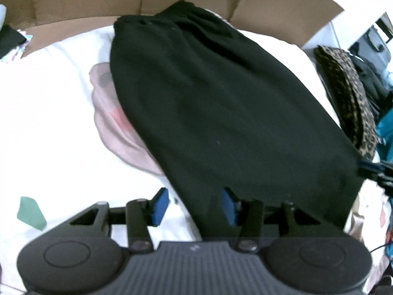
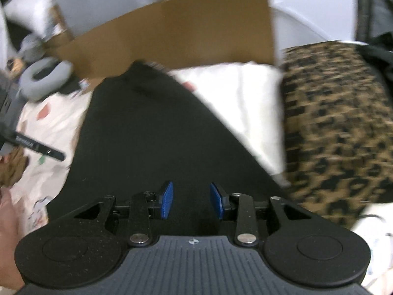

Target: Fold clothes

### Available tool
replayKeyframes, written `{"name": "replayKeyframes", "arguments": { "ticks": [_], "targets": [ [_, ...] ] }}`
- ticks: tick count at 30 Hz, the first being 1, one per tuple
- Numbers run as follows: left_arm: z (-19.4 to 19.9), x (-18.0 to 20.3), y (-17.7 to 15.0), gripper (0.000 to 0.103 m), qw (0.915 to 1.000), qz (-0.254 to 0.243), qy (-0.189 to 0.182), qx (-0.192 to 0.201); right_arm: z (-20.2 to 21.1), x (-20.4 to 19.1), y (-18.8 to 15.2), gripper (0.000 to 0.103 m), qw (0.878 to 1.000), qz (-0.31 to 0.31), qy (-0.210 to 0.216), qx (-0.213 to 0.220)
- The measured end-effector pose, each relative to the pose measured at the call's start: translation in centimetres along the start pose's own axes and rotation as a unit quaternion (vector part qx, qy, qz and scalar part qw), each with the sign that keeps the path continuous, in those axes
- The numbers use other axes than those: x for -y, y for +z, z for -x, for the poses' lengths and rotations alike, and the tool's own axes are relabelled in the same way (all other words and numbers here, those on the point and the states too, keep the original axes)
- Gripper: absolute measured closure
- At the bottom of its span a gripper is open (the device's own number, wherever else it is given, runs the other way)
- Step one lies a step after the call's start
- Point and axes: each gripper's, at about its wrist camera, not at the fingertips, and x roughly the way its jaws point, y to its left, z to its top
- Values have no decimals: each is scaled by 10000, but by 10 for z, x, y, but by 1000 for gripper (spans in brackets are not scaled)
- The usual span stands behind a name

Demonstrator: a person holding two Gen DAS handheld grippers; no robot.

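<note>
1. Two sets of tongs are seen at the bottom of their frames, each with blue pads: the left tongs [image 1: 194,207] and the right tongs [image 2: 191,200].
2. The left tongs are held apart, with nothing between the pads; the left pad is seen over white bedding [image 1: 49,123], the right pad over the near edge of a black garment [image 1: 221,113].
3. The right tongs are likewise held apart, with nothing clamped; both pads are seen over the black garment [image 2: 147,135], whose cloth fills the gap behind them. Whether they touch it cannot be told.
4. The black garment is spread across the centre of the left wrist view, running from the upper middle down to the lower right, and lies on the white bedding.
5. A pale pink printed patch [image 1: 110,113] on the bedding is partly covered by the garment's left edge.
6. A small green shape [image 1: 30,212] is seen on the bedding at lower left.
7. A brown cardboard box [image 1: 81,2] is seen along the top of the left wrist view, behind the garment; it is also seen at upper centre of the right wrist view.
8. A leopard-print cloth [image 2: 336,132] fills the right side of the right wrist view, beside a white pillow [image 2: 253,100].
9. A grey ring-shaped cushion [image 2: 44,78] is seen at the left edge of the right wrist view.
10. Both frames are blurred.
</note>
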Motion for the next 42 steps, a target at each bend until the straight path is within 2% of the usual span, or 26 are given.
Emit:
{"name": "replayKeyframes", "arguments": {
  "ticks": [5,8,14,23,25,28,32,35,39,42],
  "targets": [
    [-4,-1,-8,53,9996,197,-223,-9,-26,-35,-9,63,9976,545,181,-390],
    [-4,0,-21,53,9997,80,-229,-89,-36,-51,-11,63,9951,818,189,-517],
    [6,-11,-32,54,9994,74,-273,-176,-37,-53,-24,64,9897,1073,-35,-942],
    [13,-16,-54,57,9980,-338,-344,-415,-39,-55,-44,64,9762,1447,-367,-1572],
    [12,-16,-60,58,9972,-430,-374,-490,-38,-60,-39,64,9748,1447,-341,-1661],
    [6,-10,-70,58,9951,-566,-496,-649,-32,-65,-26,64,9761,1397,-55,-1662],
    [0,-2,-80,57,9913,-801,-756,-722,-19,-86,-8,64,9734,1649,336,-1552],
    [3,-3,-98,57,9913,-819,-801,-653,-16,-108,3,63,9655,1978,711,-1539],
    [-7,8,-100,57,9916,-941,-691,-564,-25,-135,15,63,9515,2360,1091,-1644],
    [-6,8,-96,56,9932,-798,-732,-428,-31,-150,16,63,9440,2488,1294,-1736]
  ]
}}
